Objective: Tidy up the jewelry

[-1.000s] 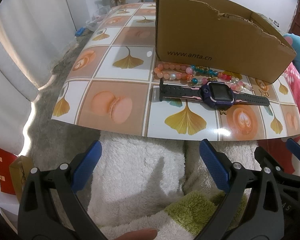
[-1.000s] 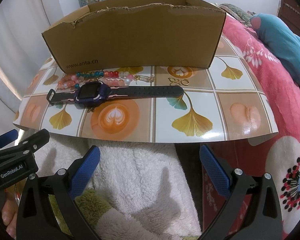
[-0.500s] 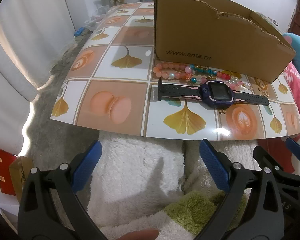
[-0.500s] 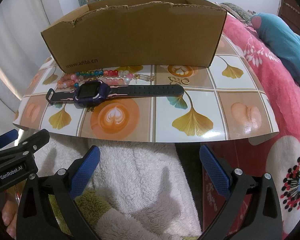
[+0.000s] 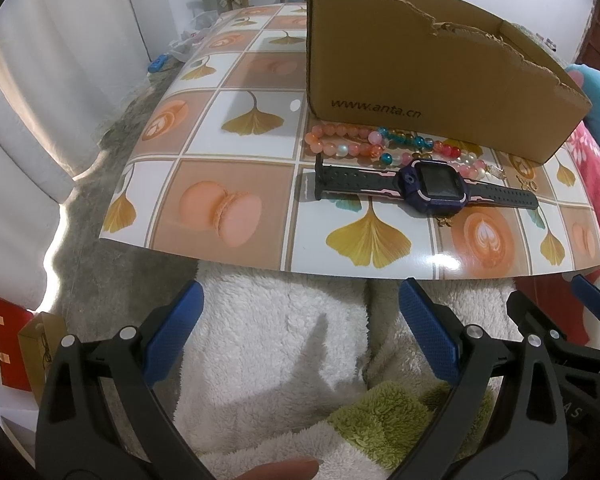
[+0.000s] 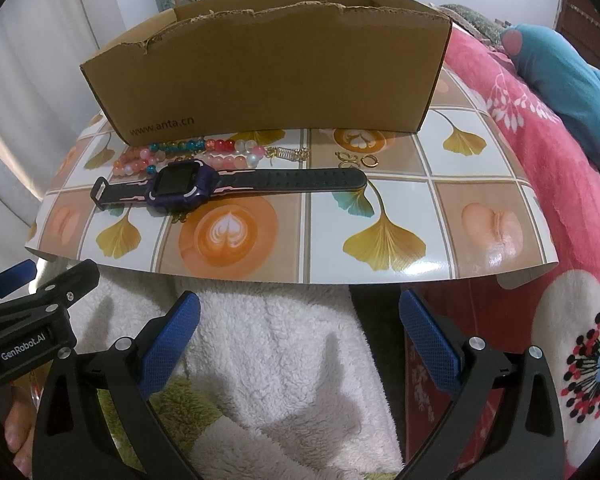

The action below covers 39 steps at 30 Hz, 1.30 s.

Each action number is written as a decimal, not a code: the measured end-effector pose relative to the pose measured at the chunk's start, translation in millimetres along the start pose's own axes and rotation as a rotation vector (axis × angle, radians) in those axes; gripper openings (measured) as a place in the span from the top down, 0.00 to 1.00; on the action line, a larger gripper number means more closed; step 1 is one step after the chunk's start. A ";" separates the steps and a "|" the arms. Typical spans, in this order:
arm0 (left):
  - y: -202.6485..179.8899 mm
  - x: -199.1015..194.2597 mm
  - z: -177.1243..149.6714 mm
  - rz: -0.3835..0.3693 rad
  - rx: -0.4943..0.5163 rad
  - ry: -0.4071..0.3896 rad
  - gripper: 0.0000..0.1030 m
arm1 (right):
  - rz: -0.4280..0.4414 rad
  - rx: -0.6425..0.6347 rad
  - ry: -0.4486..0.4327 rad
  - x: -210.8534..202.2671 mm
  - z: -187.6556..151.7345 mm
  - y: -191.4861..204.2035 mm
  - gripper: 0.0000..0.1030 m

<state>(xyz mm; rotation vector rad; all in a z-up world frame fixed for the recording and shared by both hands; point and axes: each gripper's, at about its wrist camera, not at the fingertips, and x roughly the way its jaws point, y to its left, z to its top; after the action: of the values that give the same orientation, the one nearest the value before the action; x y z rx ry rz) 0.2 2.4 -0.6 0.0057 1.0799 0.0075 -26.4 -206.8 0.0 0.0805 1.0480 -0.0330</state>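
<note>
A purple watch (image 5: 434,190) (image 6: 180,189) with a dark strap lies flat on the patterned table (image 5: 228,160) (image 6: 400,200). Behind it sit coloured bead bracelets (image 5: 352,142) (image 6: 188,154), a thin gold chain (image 6: 288,154) and small gold earrings (image 6: 356,159). An open cardboard box (image 5: 420,72) (image 6: 268,76) stands behind the jewelry. My left gripper (image 5: 300,328) and right gripper (image 6: 300,330) both hang open and empty over a fluffy white blanket, short of the table's front edge.
White and green fleece (image 5: 292,360) covers the space below the table edge. A red floral bedspread (image 6: 540,160) lies right of the table. Red and tan gift bags (image 5: 16,344) stand at the lower left. A fingertip (image 5: 276,470) shows at the bottom.
Both views have shifted very slightly; the table objects sit a touch lower in frame. Both grippers remain open, and nothing on the table has moved.
</note>
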 end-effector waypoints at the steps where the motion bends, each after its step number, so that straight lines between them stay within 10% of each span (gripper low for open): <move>1: 0.1 0.1 0.1 -0.001 0.000 0.001 0.08 | 0.000 0.000 0.001 0.0 0.5 0.2 0.06; 39: -4.1 0.1 -0.9 -0.027 0.017 0.001 0.08 | -0.025 0.018 -0.015 -2.1 0.7 -5.8 0.06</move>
<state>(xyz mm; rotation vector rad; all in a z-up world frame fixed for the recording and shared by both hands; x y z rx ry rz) -0.6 -1.7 -1.1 0.0068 1.0811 -0.0257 -27.2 -212.7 1.9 0.0837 1.0338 -0.0658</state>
